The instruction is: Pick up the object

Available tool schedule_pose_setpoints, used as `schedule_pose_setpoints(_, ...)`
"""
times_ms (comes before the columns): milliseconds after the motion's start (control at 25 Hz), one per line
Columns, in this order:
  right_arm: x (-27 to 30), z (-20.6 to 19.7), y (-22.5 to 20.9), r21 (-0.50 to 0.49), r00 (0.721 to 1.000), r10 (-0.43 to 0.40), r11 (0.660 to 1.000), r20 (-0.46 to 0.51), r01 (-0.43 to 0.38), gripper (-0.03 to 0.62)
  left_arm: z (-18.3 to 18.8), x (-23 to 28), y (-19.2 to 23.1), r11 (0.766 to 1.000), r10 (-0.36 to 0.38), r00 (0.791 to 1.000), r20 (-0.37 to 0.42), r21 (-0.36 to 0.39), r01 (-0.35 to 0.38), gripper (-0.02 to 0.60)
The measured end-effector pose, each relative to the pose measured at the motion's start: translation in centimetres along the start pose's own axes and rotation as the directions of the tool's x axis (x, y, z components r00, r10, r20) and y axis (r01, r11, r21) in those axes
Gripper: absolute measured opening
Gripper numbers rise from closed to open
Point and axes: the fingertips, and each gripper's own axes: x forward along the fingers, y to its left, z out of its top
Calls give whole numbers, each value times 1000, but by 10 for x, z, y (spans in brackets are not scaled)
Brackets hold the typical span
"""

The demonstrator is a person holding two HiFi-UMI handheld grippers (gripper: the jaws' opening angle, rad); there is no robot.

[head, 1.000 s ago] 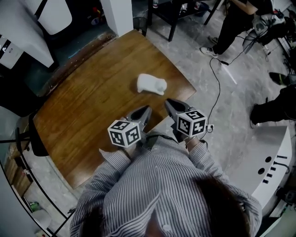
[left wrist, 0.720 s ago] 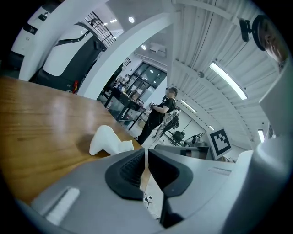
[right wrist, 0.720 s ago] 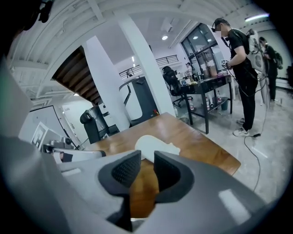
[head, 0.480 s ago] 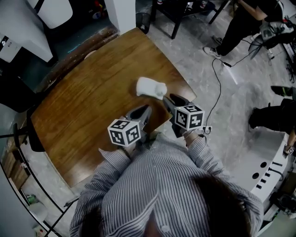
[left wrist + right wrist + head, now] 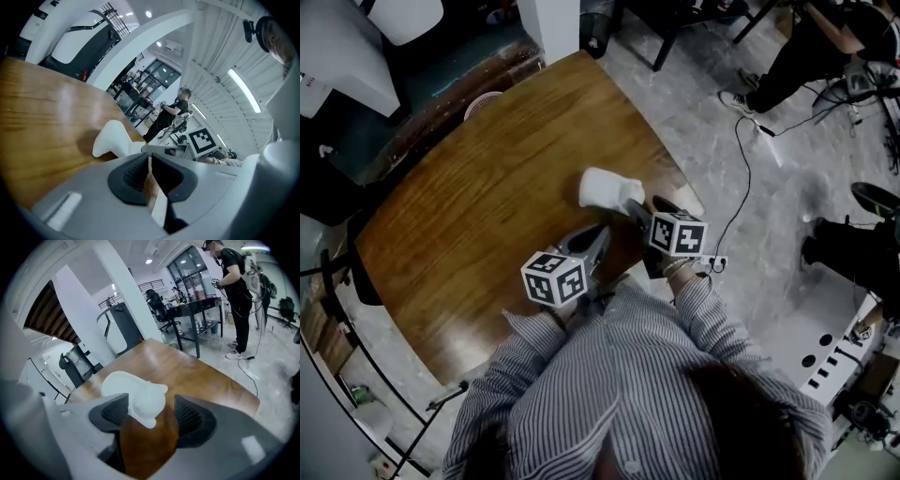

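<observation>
A white, rounded figurine-like object lies on the brown wooden table near its right edge. My right gripper has come up to it from the near side. In the right gripper view the object has its near end between the two dark pads, and neither pad presses on it. That right gripper has its jaws opening wide. My left gripper hovers over the table just left of the right one, jaws shut and empty. From there the object lies ahead.
The table's right edge is close beside the object, with grey floor and a black cable beyond it. A person stands at the upper right near a dark desk. A white machine stands at the far left.
My right gripper has moved forward to the white object, and its jaws have gone from shut to wide apart around the object's near end. The left gripper has barely moved.
</observation>
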Motion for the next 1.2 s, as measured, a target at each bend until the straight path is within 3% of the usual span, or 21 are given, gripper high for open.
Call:
schedule_pose_setpoints(560, 36, 1, -2, 90, 998, -6, 996, -55, 10, 304, 6, 18, 21, 999, -3, 1000, -1, -45, 3, 21)
schedule_pose_setpoints(960, 37, -3, -4, 155, 999, 4, 988, -34, 1, 281, 4, 19, 23, 998, -6, 1000, -5, -55, 6, 21)
schedule_pose_setpoints(1200, 29, 8, 14, 160, 998, 64, 985, 10, -65, 278, 8, 10, 20, 999, -2, 1000, 19, -49, 3, 21)
